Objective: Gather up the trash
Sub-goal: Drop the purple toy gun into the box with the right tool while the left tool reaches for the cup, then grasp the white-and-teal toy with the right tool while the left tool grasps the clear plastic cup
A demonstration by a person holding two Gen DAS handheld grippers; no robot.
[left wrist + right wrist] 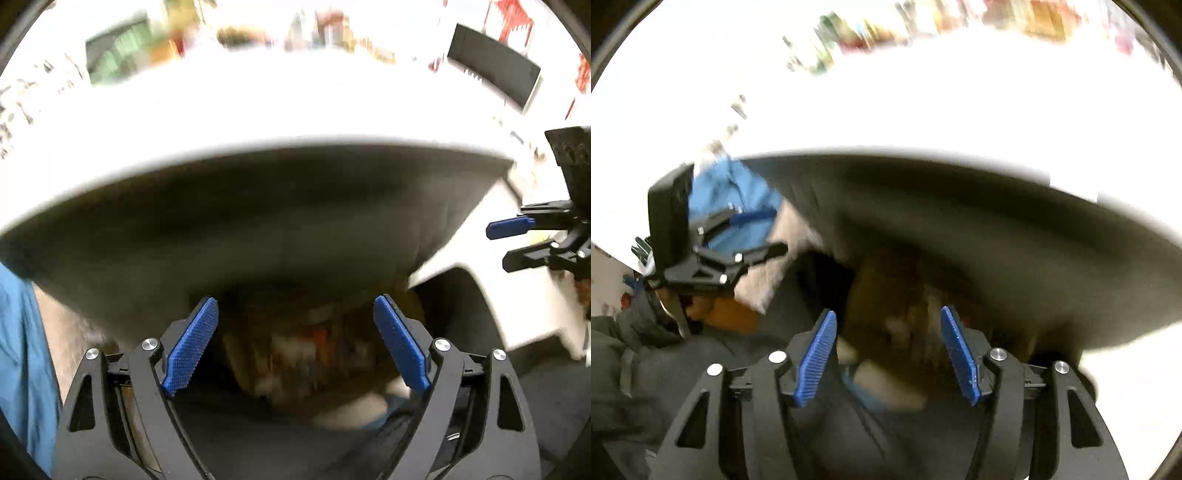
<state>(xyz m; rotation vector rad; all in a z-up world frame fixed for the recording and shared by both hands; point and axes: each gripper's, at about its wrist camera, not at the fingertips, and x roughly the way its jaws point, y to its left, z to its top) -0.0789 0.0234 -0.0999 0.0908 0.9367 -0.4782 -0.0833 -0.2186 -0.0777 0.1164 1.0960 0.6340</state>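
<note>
Trash sits low in the dark mouth of a bin or bag just ahead of both tools, under the near edge of the big white bench; it reads as a blurred heap of brown, orange and pale scraps, and you cannot make out single pieces. The bench fills the upper half of both views, and its grey, shadowed underside hangs over the opening like a roof. Right of it, a white panel curves down beside the opening.

From your left hand-held gripper the heap lies straight ahead and slightly below, centred between the two blue pads. From your right hand-held gripper the same brown heap also lies ahead between the pads, with a pale flat scrap nearest, low in the gap. No long axis of any piece can be read through the blur. I judge the two tools about equally near; neither view settles it.

Both tools are released: the left one's jaws stand wide apart with nothing between them, and the right one's jaws are spread too, a little narrower, gripping nothing. Neither pad clearly touches the heap or the bench.

Your blue sleeve shows at the far left of the left view. Your next reach probably has to go forward and down, beneath the bench edge.
</note>
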